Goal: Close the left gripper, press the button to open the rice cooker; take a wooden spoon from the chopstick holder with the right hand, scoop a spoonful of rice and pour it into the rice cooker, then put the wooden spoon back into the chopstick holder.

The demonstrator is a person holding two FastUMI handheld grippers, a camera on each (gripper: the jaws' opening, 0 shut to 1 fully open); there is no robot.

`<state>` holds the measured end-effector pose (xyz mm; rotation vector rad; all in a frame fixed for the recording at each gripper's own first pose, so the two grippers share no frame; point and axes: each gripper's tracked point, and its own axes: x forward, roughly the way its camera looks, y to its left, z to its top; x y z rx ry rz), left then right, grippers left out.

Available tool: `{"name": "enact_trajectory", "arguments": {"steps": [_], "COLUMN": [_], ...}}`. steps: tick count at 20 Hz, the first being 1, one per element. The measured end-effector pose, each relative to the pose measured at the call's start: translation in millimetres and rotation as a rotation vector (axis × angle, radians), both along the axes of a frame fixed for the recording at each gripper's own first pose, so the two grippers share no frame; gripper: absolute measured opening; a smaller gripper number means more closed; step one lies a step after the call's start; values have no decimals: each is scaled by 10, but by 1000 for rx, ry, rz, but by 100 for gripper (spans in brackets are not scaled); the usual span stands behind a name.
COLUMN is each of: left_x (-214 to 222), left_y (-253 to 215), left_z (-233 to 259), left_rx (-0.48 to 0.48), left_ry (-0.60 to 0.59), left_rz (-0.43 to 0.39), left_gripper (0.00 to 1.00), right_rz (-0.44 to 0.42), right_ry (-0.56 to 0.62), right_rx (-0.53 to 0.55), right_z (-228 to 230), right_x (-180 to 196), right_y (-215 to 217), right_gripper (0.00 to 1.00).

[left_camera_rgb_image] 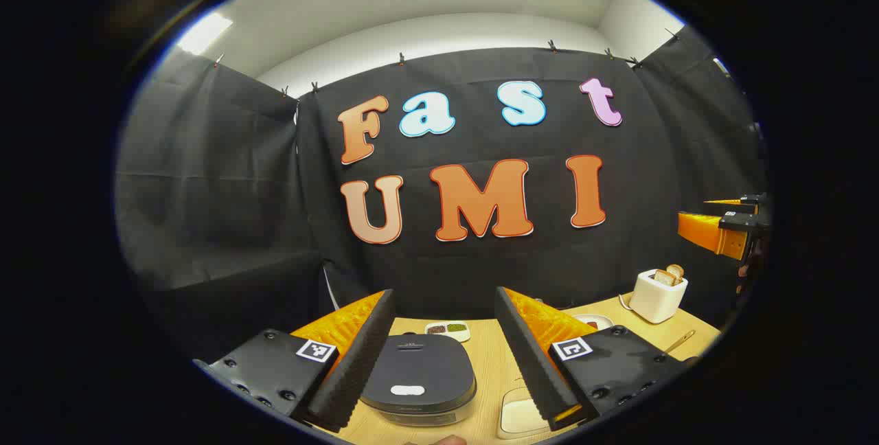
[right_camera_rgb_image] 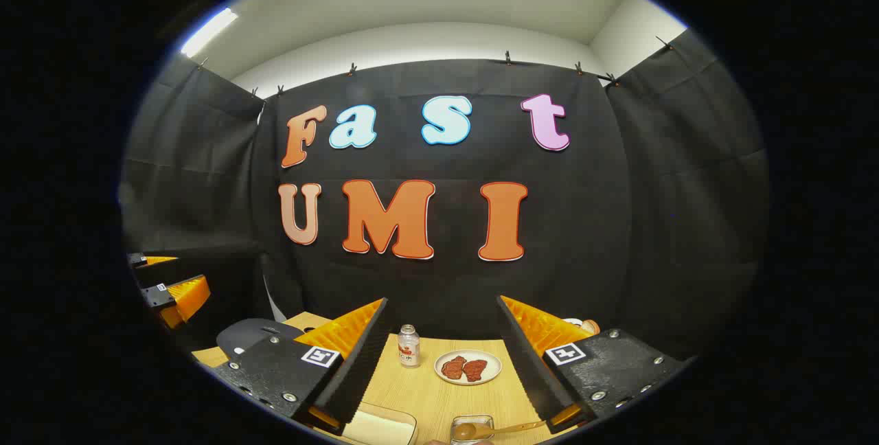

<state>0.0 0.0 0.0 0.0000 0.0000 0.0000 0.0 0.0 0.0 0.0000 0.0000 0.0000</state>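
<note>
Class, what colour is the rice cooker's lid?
Dark grey, with a small white button; the rice cooker shows best in the left gripper view.

Both views look level (slightly down) over table [left_camera_rgb_image: 491,362], sharing rice cooker [left_camera_rgb_image: 419,376].

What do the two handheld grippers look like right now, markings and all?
The left gripper and right gripper look alike: two wedge-shaped fingers with ribbed inner faces, mounted on black plates with visible screws. Each plate carries a small square black-and-white marker tag.

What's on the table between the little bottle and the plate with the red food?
Nothing: in the right gripper view, only bare wooden tabletop separates the bottle from the plate.
</note>
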Motion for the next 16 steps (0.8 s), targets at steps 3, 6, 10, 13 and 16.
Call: {"name": "enact_trajectory", "arguments": {"steps": [3, 6, 10, 13, 16], "left_x": [-26, -32, -36, -37, -29], "left_y": [-5, 23, 74, 114, 159], "left_z": [-23, -10, -1, 8, 27], "left_rx": [5, 7, 7, 4, -2], "left_ry": [4, 0, -6, -13, -20], "left_rz": [-5, -1, 5, 6, 10], "left_gripper": [94, 94, 100, 100, 94], "right_rz": [-2, -9, -9, -10, -8], "right_ry": [16, 24, 23, 23, 27], "right_rx": [15, 21, 25, 21, 16], "right_z": [-54, -74, -59, -50, -63], "right_x": [-18, -28, -39, -38, -45], "right_y": [-22, -49, -34, -8, 25], "right_gripper": [93, 94, 94, 90, 90]}}
